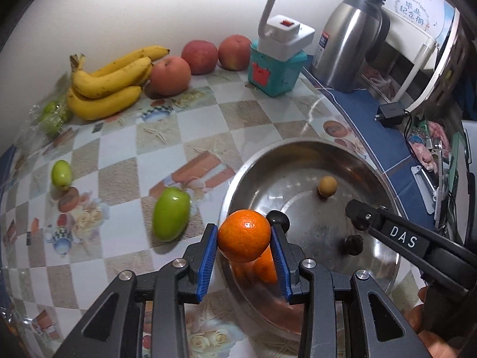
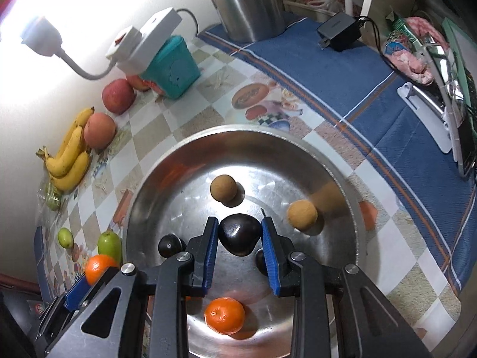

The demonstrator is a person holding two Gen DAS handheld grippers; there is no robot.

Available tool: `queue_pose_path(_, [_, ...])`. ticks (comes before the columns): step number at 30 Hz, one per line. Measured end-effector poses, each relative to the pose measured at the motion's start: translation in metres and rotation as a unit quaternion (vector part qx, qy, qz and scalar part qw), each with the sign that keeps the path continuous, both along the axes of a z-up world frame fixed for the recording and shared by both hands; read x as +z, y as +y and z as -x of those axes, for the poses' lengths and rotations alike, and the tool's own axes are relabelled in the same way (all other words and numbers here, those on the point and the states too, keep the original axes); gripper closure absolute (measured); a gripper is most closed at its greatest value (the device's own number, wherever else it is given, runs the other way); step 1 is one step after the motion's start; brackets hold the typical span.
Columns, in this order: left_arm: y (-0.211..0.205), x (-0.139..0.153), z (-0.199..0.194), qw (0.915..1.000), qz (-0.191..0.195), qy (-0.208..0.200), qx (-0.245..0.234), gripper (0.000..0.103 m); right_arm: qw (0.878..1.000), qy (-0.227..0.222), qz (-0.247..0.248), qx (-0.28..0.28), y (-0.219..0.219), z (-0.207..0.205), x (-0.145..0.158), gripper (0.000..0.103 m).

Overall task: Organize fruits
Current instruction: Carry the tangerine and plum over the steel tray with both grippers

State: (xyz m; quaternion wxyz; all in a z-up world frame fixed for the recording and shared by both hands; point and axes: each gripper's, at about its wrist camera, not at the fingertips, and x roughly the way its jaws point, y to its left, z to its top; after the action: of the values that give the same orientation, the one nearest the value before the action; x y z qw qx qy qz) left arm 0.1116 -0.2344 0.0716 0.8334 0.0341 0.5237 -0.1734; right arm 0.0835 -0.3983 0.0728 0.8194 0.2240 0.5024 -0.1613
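Stainless steel forms the round basin [image 2: 143,191], which stands on the counter [image 1: 184,137] and holds most of the small fruit. In the right wrist view its floor carries two tan round fruits [image 2: 223,190], one near the centre and the second [image 2: 301,215] by the right-hand wall, a small dark fruit [image 2: 170,246] at the left, another dark one partly hidden behind the right pad, and a mandarin [image 2: 224,315] lying near the near rim. The right hand-held gripper [image 2: 240,234] is closed on a dark plum [image 2: 240,234], its blue pads pressing both sides above the basin floor. The left hand-held gripper [image 1: 244,235] clamps an orange mandarin [image 1: 244,235] just over the basin's near-left rim; whether the fruit touches the metal cannot be told.

Outside the basin, two green fruits lie on the counter's checked cloth: a larger one [image 1: 171,217] just beside the rim and a smaller one [image 1: 61,174] well apart to the left. Along the wall lie a bunch of bananas [image 1: 110,86], three apples [image 1: 170,75] in a row, and a clear bag of green fruit [image 1: 52,116] beside the bananas. A teal box [image 1: 275,73] bears a white lamp base [image 1: 286,37]; a steel jug [image 1: 348,41] stands near it, on the blue border.
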Motion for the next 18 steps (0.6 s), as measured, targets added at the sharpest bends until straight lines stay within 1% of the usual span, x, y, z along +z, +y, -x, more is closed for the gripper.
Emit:
queue_pose_path(4, [-0.004,-0.009,-0.002,0.9999,0.003,0.010,-0.002,0.064,1.000,0.004,0.001,0.003,0.003,-0.003,-0.006,0.072])
queue_pose_path(12, [-0.014,-0.019,-0.003,0.9997,-0.010,0.016,-0.016,0.064,1.000,0.018,-0.004,0.015,0.007,-0.010,-0.018,0.072])
queue_pose_path(18, [-0.017,-0.021,-0.002,0.9996,-0.015,0.018,-0.018,0.064,0.999,0.032,-0.005,0.020,0.010,-0.012,-0.022,0.072])
